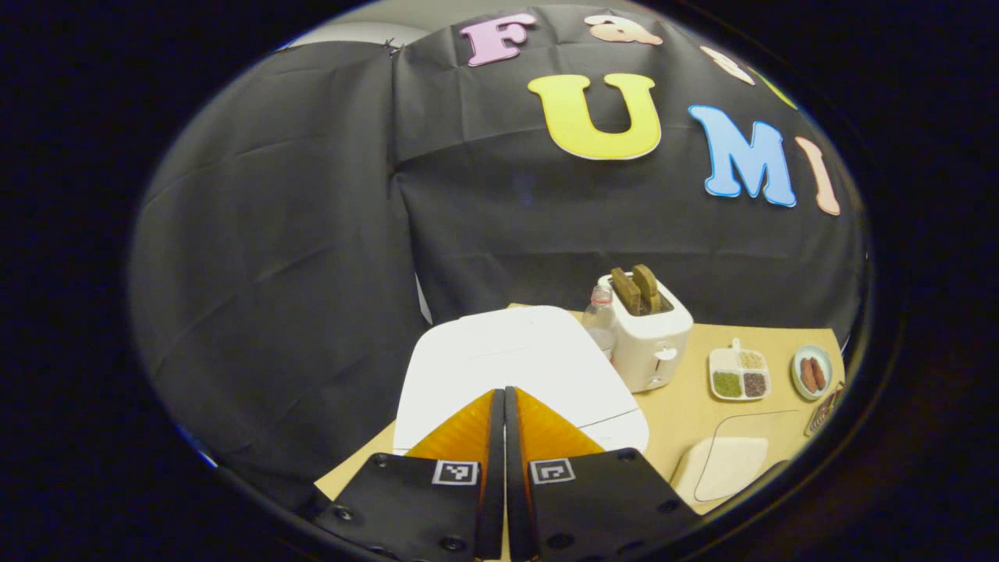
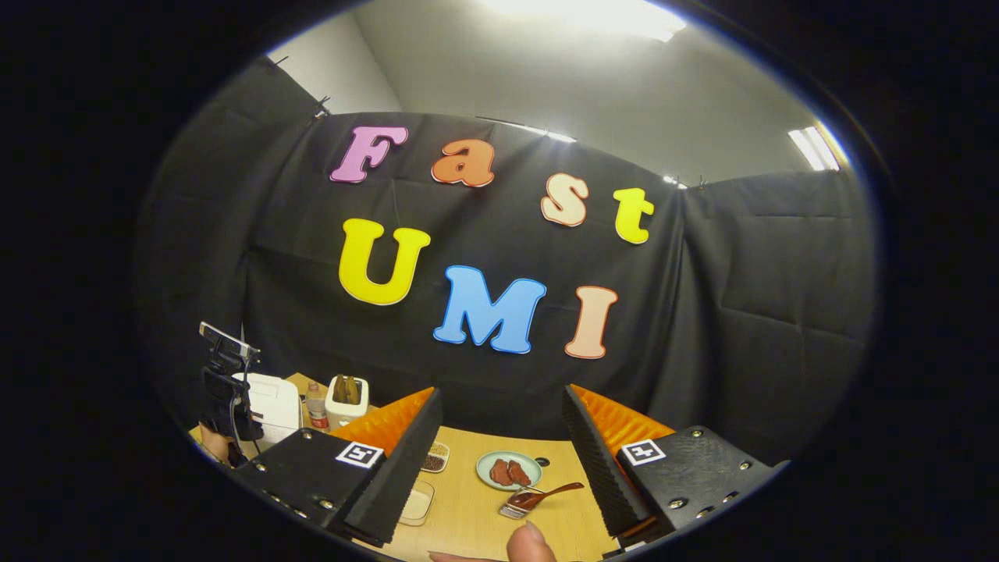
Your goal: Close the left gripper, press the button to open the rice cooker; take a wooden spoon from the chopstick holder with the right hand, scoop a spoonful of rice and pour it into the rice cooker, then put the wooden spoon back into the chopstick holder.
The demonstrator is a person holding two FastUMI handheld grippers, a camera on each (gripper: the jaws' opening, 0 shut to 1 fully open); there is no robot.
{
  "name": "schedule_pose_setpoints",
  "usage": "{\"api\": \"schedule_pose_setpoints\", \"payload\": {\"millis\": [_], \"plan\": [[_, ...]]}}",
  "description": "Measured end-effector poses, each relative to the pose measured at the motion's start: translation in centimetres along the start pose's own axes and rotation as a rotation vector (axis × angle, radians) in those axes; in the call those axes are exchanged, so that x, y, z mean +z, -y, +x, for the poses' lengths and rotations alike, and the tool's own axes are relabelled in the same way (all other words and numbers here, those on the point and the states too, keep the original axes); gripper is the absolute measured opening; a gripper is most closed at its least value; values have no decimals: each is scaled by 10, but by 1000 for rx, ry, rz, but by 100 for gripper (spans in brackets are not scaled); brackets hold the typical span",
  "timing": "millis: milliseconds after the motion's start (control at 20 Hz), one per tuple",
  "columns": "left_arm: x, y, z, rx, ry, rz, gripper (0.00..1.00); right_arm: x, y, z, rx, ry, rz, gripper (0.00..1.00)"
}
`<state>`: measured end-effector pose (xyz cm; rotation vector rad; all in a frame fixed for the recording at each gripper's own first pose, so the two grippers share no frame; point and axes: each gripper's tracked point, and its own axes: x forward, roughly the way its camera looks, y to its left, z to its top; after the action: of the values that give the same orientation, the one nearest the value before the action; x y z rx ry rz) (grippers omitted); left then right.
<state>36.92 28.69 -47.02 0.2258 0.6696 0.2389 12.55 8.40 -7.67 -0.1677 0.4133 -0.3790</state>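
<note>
My left gripper (image 1: 503,392) is shut with nothing between its fingers, its tips just above the closed lid of the white rice cooker (image 1: 538,351). A clear container of white rice (image 1: 730,464) stands at the front right. My right gripper (image 2: 501,394) is open and empty, raised above the table. Below it the wooden spoon (image 2: 556,491) lies tilted in a small metal chopstick holder (image 2: 511,511). In the right gripper view the rice cooker (image 2: 273,406) sits far left, with the left gripper's dark body (image 2: 226,390) in front of it.
A white toaster (image 1: 648,339) with two bread slices and a small bottle (image 1: 599,316) stand right of the cooker. A divided dish of grains (image 1: 739,375) and a plate of sausages (image 1: 812,373) sit farther right. A fingertip (image 2: 531,542) shows at the right gripper view's bottom edge.
</note>
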Motion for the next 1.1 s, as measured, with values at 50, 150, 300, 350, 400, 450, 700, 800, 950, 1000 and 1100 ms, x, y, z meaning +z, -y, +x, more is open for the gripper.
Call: {"api": "schedule_pose_setpoints", "payload": {"millis": [50, 150, 300, 350, 400, 450, 700, 800, 950, 1000, 1100], "plan": [[-1, 0, 7, 0, -8, -2, 14, -5, -1, 0, 2, -13, -5, 95], [-15, 4, 14, -10, -47, -6, 10, -13, -8, 0, 19, -38, 14, 95], [-27, 3, 30, -7, -82, -16, 10, -18, -6, -4, 19, -56, 29, 95], [-33, 3, 34, -5, -99, -16, 10, -21, -5, -6, 20, -67, 30, 95], [-38, 3, 39, -7, -111, -19, 14, -19, -5, -8, 24, -67, 32, 95], [-44, 5, 42, -6, -134, -23, 14, -16, -4, -9, 19, -62, 34, 95], [-8, -2, 26, 21, -6, 36, 14, -24, -18, -14, 61, -89, 49, 95], [32, -13, 9, 38, 122, 10, 10, -24, -20, -17, 70, -82, 33, 95], [65, -16, -15, 5, 229, -45, 10, -23, -22, -20, 80, -69, 37, 95], [62, -16, -18, -6, 222, -60, 8, -25, -22, -20, 83, -69, 47, 95], [54, -23, -22, 2, 197, -68, 15, -28, -22, -23, 91, -73, 70, 95]]}}
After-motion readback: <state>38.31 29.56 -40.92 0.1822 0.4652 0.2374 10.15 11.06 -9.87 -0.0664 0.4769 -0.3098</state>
